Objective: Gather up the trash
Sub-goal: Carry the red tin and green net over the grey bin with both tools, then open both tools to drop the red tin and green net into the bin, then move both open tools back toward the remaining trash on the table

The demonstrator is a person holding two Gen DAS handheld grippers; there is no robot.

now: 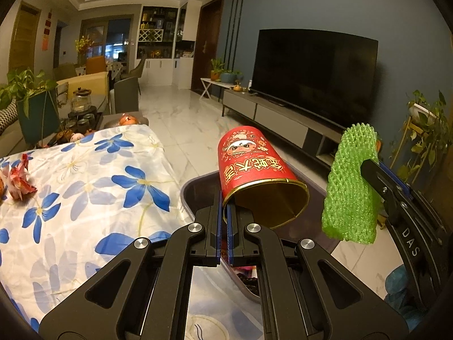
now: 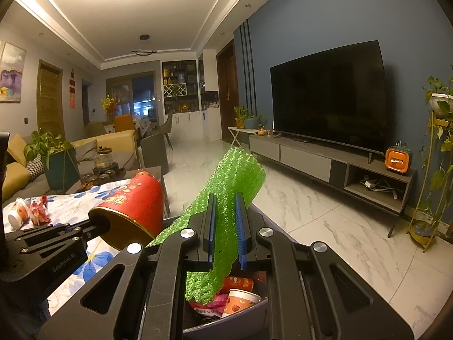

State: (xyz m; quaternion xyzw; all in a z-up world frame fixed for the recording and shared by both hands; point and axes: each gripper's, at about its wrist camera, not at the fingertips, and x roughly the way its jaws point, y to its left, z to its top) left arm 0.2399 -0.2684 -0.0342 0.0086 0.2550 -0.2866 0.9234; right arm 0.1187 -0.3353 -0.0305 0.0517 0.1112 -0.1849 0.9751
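Left wrist view has the red paper cup (image 1: pixel 256 167) tipped on its side in the air over the grey bin (image 1: pixel 198 189), its gold-lined mouth facing the camera. The left gripper (image 1: pixel 223 212) has its jaws pressed together on the cup's rim, pinching the wall between the blue pads. To the right, the green foam net (image 1: pixel 351 187) hangs above the same bin, clamped by the right gripper (image 2: pixel 226 221), whose jaws squeeze the net's middle so that it bulges above and trails below them. From the right wrist view, the bin beneath already holds a small printed paper cup (image 2: pixel 240 301), a red can and pink scraps.

Left of the bin lies a table under a white cloth with blue flowers (image 1: pixel 85 187); a crumpled red-and-white wrapper (image 1: pixel 18 181) and a small overturned white cup (image 2: pixel 17 212) lie on it. Beyond are marble floor tiles, a dark television (image 1: pixel 314 73) on a low grey cabinet, and potted plants.
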